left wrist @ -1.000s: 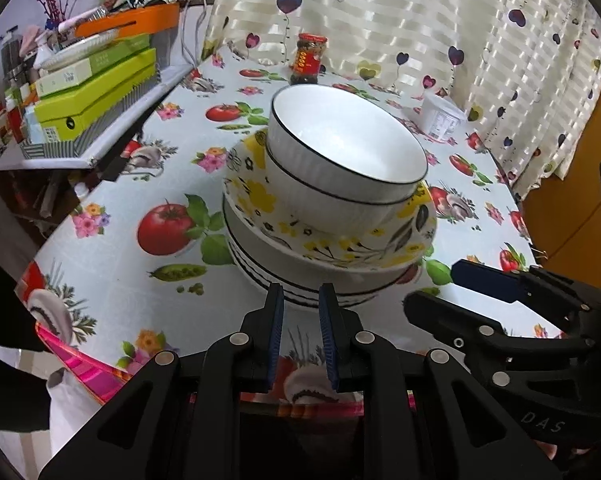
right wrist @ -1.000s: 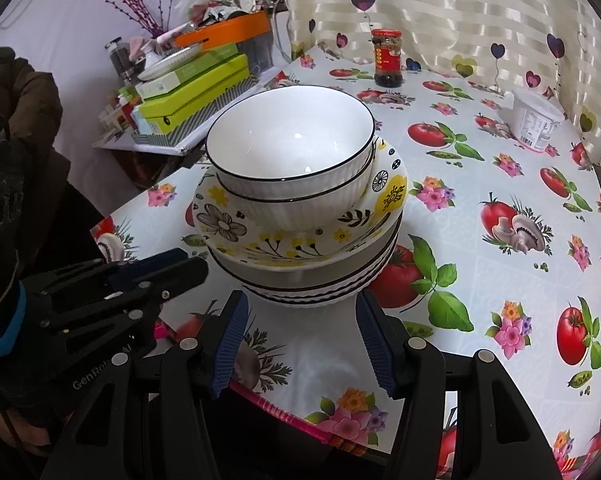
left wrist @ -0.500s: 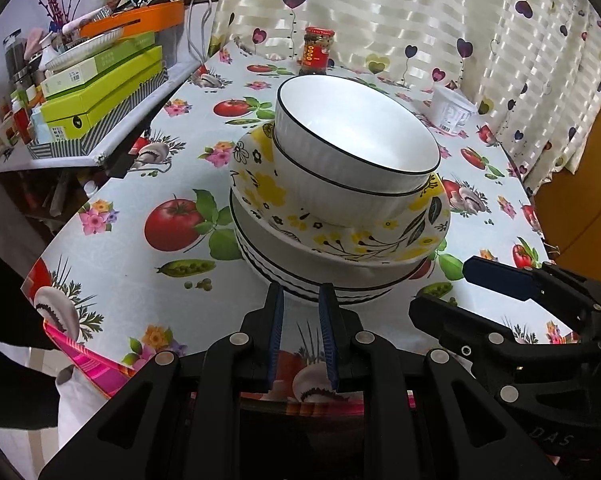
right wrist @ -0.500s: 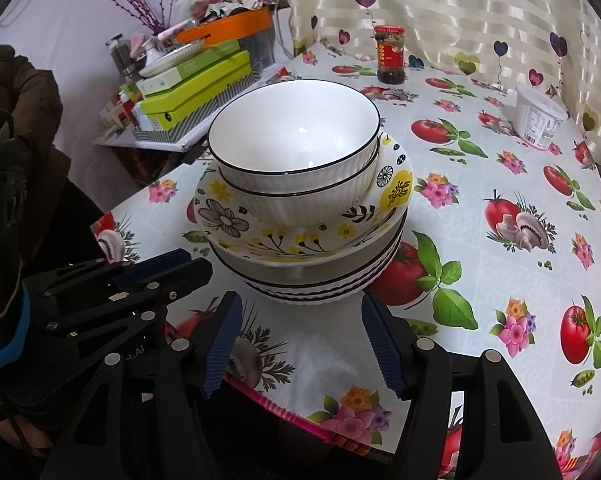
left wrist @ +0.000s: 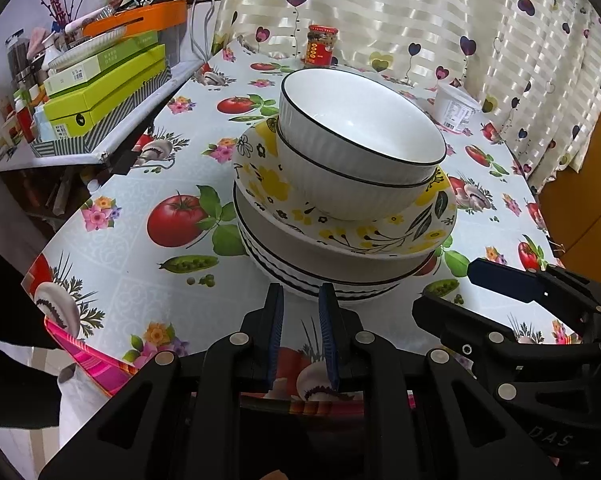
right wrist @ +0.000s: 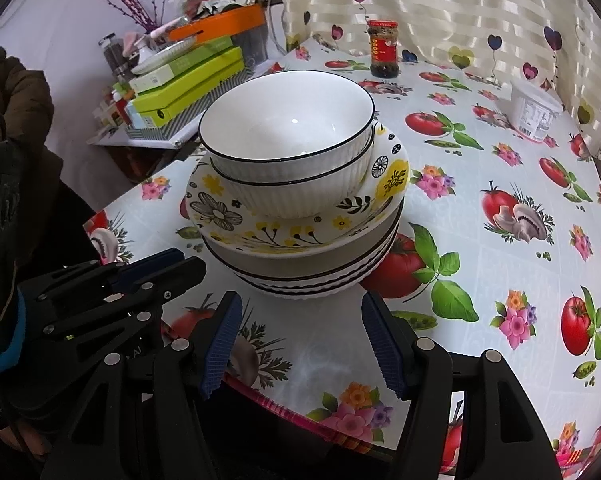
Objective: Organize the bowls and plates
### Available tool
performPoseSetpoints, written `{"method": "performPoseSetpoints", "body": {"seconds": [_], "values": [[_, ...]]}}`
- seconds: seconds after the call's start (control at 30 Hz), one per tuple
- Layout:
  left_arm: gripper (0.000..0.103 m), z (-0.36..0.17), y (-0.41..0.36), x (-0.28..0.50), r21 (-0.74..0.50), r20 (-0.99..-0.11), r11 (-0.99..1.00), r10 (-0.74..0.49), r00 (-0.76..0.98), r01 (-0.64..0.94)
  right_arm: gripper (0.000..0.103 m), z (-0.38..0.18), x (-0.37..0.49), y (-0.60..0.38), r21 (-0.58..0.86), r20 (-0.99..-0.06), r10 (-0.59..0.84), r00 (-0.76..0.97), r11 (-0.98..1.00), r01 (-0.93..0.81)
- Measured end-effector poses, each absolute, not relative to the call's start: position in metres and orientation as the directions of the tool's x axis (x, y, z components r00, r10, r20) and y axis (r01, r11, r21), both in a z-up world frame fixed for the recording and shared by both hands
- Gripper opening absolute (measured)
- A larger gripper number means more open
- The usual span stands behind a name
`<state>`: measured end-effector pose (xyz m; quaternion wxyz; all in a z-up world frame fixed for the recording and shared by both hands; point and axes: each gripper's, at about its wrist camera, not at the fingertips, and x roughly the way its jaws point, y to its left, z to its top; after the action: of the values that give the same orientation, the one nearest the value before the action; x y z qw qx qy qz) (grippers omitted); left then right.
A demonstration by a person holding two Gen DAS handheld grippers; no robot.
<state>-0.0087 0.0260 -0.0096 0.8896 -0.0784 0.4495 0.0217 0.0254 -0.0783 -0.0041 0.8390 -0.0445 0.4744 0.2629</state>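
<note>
Item: stack of white bowls (right wrist: 286, 152) nested on a yellow-flowered plate (right wrist: 300, 216) over banded plates (right wrist: 308, 276), on the tomato-print table (right wrist: 480, 264); red-lidded jar (right wrist: 384, 54) well behind the stack; left gripper (left wrist: 300, 312) just before the stack, narrow gap, holding nothing; right gripper (right wrist: 302, 332) beside it, jaws just widened, empty; judged best: lift the top bowl by its rim, steadying the plates

- The lower white bowl (right wrist: 296, 196) is mostly hidden inside the bowl nested on it.
- The plates under the floral plate (left wrist: 352, 232) show only their rims.
- The jar's (right wrist: 384, 50) label is too small to read.
</note>
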Motion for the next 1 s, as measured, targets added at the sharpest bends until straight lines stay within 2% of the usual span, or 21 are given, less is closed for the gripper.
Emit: {"method": "performPoseSetpoints", "body": {"seconds": [1.0], "values": [[0.019, -0.0101, 0.0267, -0.0089, -0.126, -0.805, 0.985, -0.034, 0.593, -0.114, 0.063, -0.0037, 0.0239, -0.0786, 0.177, -0.815, 0.404, 0.415, 0.856, -0.485]]}}
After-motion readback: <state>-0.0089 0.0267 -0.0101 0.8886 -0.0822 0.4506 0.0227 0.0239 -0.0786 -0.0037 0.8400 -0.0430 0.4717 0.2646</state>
